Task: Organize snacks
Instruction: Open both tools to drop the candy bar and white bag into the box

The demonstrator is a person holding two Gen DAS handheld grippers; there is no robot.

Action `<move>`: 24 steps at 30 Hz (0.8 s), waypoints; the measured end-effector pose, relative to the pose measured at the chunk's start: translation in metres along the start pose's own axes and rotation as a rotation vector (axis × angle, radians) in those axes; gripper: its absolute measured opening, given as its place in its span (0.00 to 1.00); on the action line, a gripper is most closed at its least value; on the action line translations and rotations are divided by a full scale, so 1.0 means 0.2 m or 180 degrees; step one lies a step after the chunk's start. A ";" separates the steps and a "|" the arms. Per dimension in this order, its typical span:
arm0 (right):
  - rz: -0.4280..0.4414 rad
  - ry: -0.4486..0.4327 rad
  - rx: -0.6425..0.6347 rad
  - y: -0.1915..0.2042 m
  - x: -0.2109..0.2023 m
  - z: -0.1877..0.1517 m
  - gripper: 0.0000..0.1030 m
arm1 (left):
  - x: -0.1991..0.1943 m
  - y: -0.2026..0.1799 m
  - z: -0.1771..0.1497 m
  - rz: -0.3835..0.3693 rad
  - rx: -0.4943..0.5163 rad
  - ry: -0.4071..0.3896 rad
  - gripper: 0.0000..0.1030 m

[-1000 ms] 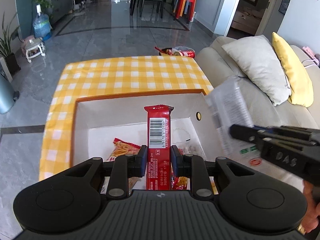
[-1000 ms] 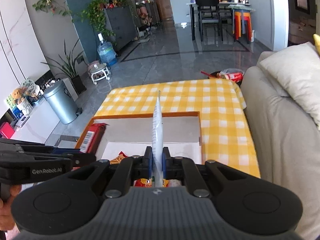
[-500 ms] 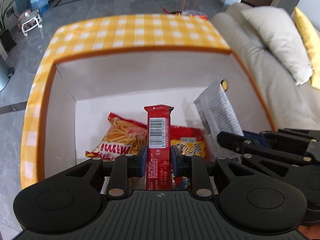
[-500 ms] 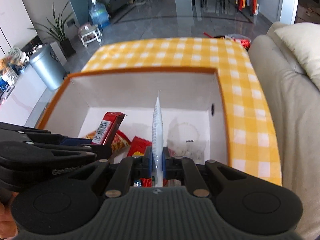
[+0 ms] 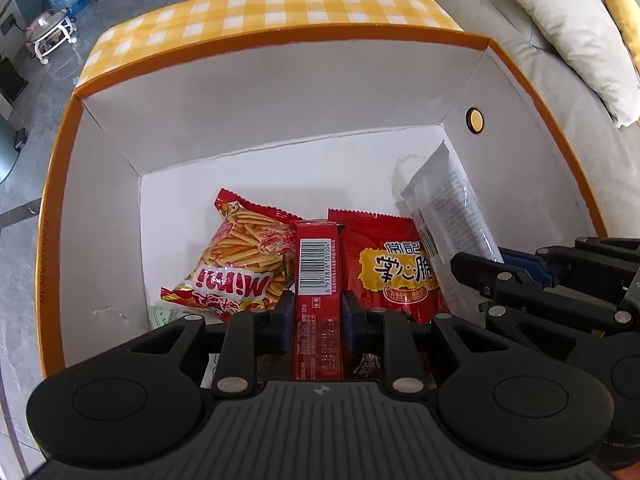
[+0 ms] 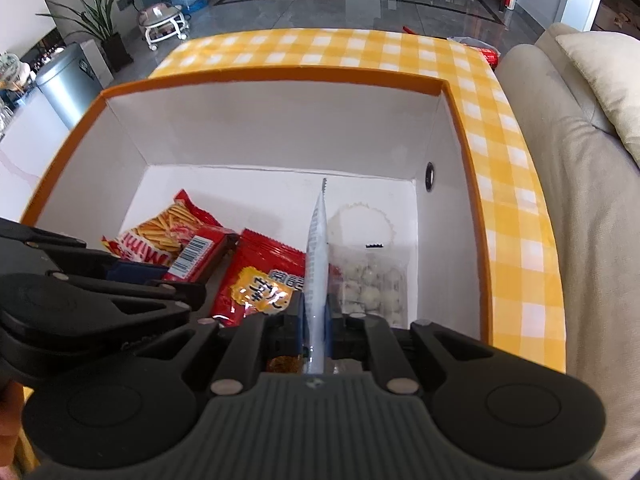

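Nearest to us, the left gripper [image 5: 316, 316] has its fingers [image 5: 282, 320] pinching a red snack bar [image 5: 318, 276], barcode side up, gripped across its narrow width so that it juts forward and down into the box. Beside it on the right, the right gripper [image 6: 316, 320] has its fingers [image 6: 335, 320] pressed onto a silver-white sachet [image 6: 318, 256], which we see edge-on from its own camera and as a flat printed face [image 5: 448, 216] from the left one. Both grippers hang over the near half of the white box with the orange rim [image 5: 280, 38], close together but not touching.

Below them, on the box floor, lie a red packet with a yellow label [image 5: 390, 268], between the two held items, and a bag of stick snacks [image 5: 240, 256] to its left, partly under the bar. To the right of the sachet we see a clear bag of pale round sweets [image 6: 370, 280] against the right wall, near a small round hole [image 6: 430, 176] in that wall. The far half of the floor is bare white.

Beyond the box, the bench under a yellow checked cloth [image 6: 320, 50] runs away from us, with a pale sofa [image 6: 560, 160] along its right side.
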State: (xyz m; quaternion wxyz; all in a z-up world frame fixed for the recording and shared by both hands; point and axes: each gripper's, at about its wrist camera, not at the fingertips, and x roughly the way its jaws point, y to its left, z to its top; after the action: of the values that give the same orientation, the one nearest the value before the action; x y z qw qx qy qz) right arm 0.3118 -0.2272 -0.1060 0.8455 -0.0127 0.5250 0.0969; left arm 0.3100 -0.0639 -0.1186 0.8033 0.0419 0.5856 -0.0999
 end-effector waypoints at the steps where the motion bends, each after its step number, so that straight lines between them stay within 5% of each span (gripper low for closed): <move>1: -0.0010 0.0005 -0.0012 0.00 0.00 0.00 0.06 | 0.00 0.00 0.00 0.0010 0.0012 0.0001 0.27; 6: -0.0166 -0.0016 -0.0141 0.01 -0.02 0.00 0.17 | -0.01 0.00 0.00 0.0050 0.0001 -0.0006 0.32; 12: -0.0282 -0.0074 -0.0198 -0.01 -0.06 -0.01 0.19 | -0.06 -0.01 -0.01 0.0080 0.0010 -0.0063 0.50; 17: -0.0274 -0.0156 -0.0183 -0.01 -0.12 -0.02 0.36 | -0.13 -0.03 -0.02 0.0193 0.0076 -0.0195 0.63; 24: -0.0153 -0.0381 -0.0132 -0.01 -0.26 -0.04 0.45 | -0.30 0.01 -0.07 0.0250 -0.0018 -0.0516 0.65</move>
State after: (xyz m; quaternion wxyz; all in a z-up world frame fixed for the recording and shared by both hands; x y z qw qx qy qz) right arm 0.2822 -0.2373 -0.0634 0.8770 -0.0370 0.4709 0.0880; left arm 0.2807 -0.0533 -0.0665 0.8516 0.0543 0.5168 -0.0697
